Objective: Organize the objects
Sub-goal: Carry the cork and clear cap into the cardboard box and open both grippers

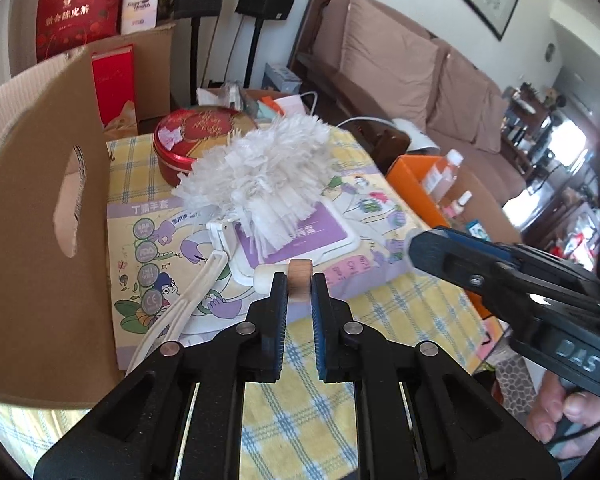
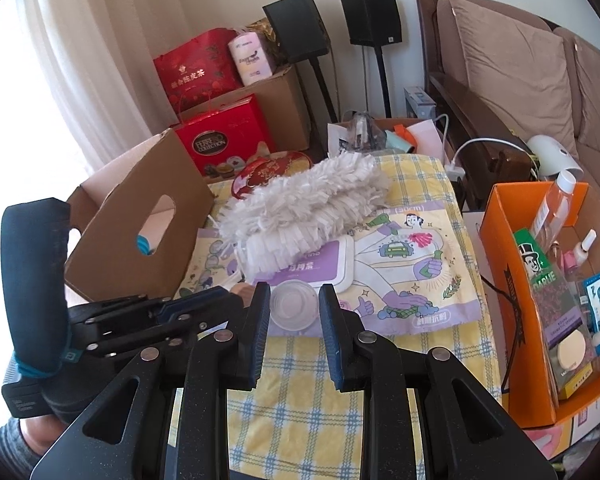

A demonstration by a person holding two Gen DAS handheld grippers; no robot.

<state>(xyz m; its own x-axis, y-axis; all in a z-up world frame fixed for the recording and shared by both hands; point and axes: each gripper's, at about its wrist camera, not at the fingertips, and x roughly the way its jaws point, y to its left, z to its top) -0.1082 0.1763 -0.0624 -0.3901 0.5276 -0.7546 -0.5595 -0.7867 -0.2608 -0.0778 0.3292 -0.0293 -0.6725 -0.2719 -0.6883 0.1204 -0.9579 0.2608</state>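
L gripper (image 1: pixel 300 280) clamped on a small wooden-handled item (image 1: pixel 300 276), white end sticking out left, just above the purple wipes pack (image 1: pixel 300 240). R gripper (image 2: pixel 294 304) closed around a clear round container (image 2: pixel 294 305), pads on its sides. Both items look lifted, not yet placed.

Progress, my read: early-mid. Orange box (image 2: pixel 496 240) on the right already has bottles, toothpaste, sponges. Cardboard box (image 2: pixel 140 208) on the left holds little that I can see. White duster (image 1: pixel 260 168), red tin (image 1: pixel 188 136) and wipes pack still loose.

Surface: yellow plaid cloth (image 1: pixel 300 400) over the table. Room: brown sofa (image 1: pixel 400 60), two speakers on stands, red gift bags, curtain w/ daylight.
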